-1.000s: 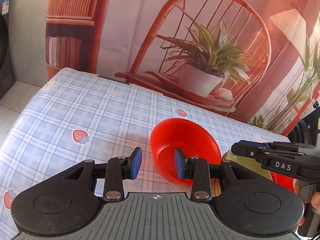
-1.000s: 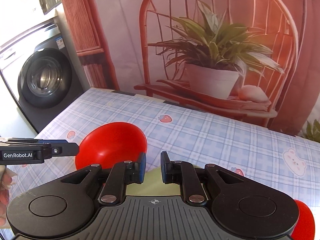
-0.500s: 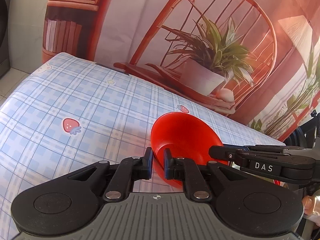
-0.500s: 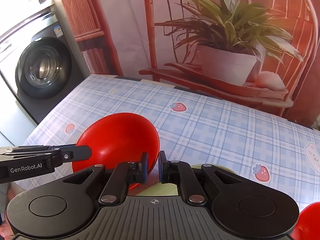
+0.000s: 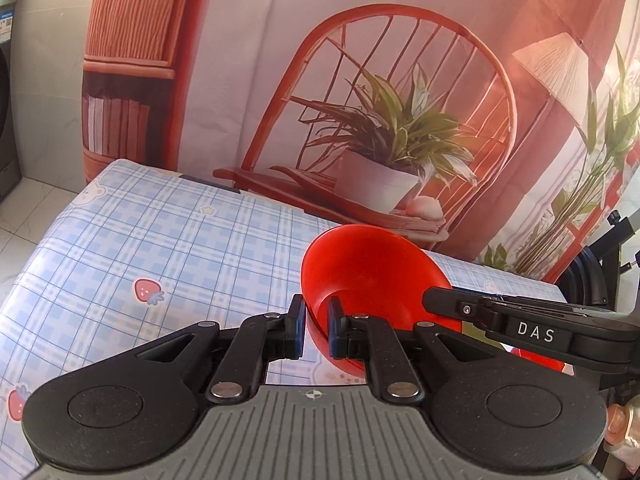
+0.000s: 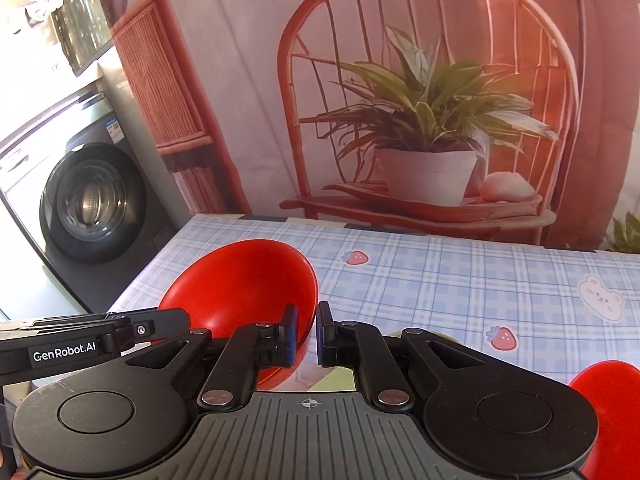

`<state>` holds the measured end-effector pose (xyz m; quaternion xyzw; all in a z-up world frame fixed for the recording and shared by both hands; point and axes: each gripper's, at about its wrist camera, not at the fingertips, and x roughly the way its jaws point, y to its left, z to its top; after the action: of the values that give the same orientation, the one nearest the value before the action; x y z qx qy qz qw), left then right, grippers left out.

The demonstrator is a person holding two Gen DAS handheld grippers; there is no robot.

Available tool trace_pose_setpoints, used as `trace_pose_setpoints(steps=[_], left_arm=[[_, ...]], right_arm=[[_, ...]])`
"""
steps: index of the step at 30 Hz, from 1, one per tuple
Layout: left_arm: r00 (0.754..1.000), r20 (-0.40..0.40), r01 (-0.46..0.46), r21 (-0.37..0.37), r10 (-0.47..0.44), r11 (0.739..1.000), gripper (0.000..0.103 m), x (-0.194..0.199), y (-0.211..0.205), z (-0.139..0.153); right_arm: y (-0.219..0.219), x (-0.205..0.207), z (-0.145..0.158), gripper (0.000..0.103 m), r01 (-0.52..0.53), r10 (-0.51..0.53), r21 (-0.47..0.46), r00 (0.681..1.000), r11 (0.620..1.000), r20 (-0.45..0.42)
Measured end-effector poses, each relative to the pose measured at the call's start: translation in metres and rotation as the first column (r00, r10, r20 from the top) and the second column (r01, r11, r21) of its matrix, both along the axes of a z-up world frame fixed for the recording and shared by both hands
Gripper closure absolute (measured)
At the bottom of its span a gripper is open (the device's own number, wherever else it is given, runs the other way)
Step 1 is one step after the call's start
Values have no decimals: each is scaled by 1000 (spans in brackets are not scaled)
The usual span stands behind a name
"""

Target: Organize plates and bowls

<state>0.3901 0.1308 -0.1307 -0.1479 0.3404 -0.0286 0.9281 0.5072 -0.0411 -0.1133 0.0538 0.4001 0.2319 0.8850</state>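
Observation:
My left gripper [image 5: 316,330] is shut on the near rim of a red bowl [image 5: 372,276] and holds it tilted above the checked tablecloth [image 5: 160,248]. The same bowl shows in the right wrist view [image 6: 244,284], left of my right gripper [image 6: 307,338]. My right gripper is shut, with a narrow gap between its pads; a pale green plate [image 6: 432,338] lies just beyond and under it, and I cannot tell if it grips the rim. A second red bowl [image 6: 608,384] sits at the right edge.
The table's left edge [image 6: 160,256] drops to the floor, with a washing machine [image 6: 92,204] beyond. A printed backdrop of a chair and plant [image 6: 424,140] hangs behind the table. The right gripper's body [image 5: 532,332] crosses the left wrist view at right.
My left gripper closed on the red bowl's rim and lifted it, tilting it. My right gripper stayed shut and both views rose and pulled back from the table.

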Motion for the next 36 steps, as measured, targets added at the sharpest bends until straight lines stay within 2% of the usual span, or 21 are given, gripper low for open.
trace_pose_setpoints(steps=[8,15,28,32,36], left_arm=[[997,3,78,53,-79,995,91,-3,-49,20],[985,-9,173,79,-172,982,91,-4,-102,24],[941,-62,338,130,-333,932,90,14,-192,12],[922,-83,387,138,-379,912,90,26,-222,5],[910,-106,413,164,-400,896,90,33,-241,-5]], right_arm=[[-54,-35,18,94,112,-116,74,992,991,44],[-112,-57,23,94,211,-218,106,974,972,63],[-205,-80,8,94,389,-404,176,913,904,62],[-235,-83,-3,94,450,-465,202,884,870,36],[-251,-84,-15,94,480,-493,207,870,853,13]])
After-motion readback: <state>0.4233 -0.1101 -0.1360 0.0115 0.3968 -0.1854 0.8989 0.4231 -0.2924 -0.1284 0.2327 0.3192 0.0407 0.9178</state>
